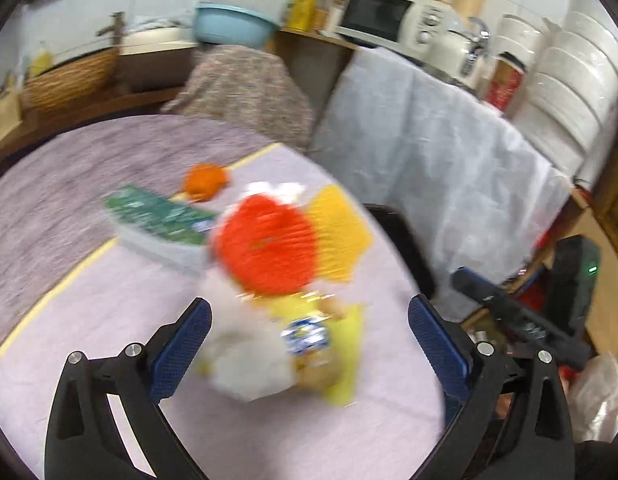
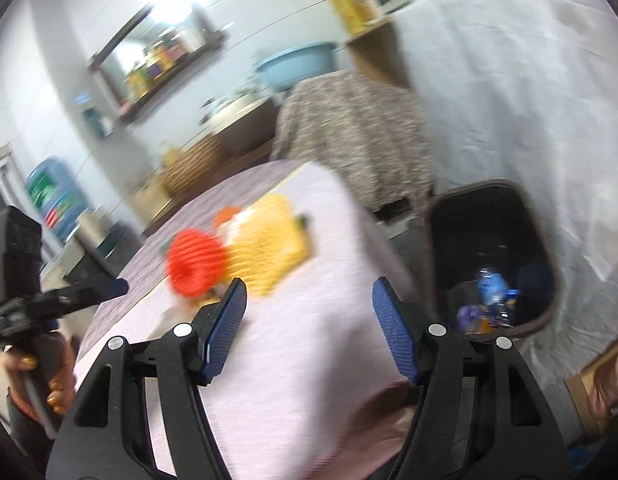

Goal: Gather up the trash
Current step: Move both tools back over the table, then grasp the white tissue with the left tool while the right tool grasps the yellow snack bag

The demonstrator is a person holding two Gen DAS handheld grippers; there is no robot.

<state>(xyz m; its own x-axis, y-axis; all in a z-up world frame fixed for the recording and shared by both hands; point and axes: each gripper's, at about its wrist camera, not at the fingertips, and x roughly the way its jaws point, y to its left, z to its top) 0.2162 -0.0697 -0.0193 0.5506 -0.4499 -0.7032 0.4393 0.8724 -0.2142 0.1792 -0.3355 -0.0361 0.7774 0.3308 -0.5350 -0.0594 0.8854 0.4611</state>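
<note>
On the lilac tablecloth [image 1: 89,320] lies a yellow snack wrapper [image 1: 313,340] beside crumpled white paper [image 1: 245,364], both blurred. Behind them sit a red foam net [image 1: 265,244] and a yellow foam net [image 1: 337,232]. My left gripper [image 1: 309,316] hovers open over the wrapper and paper, and its pads touch neither. My right gripper [image 2: 309,292] is open and empty above the table's near corner, with the red net [image 2: 195,260] and yellow net [image 2: 269,240] beyond it. A black bin [image 2: 441,216] stands off the table's right edge with blue wrappers [image 2: 489,284] inside.
An orange [image 1: 205,182] and a green-covered book [image 1: 157,216] lie further back on the table. A chair draped in patterned cloth [image 1: 245,88] stands behind it. To the right, a white sheet [image 1: 429,152] hangs over a counter. A hand [image 2: 49,380] holds the left gripper.
</note>
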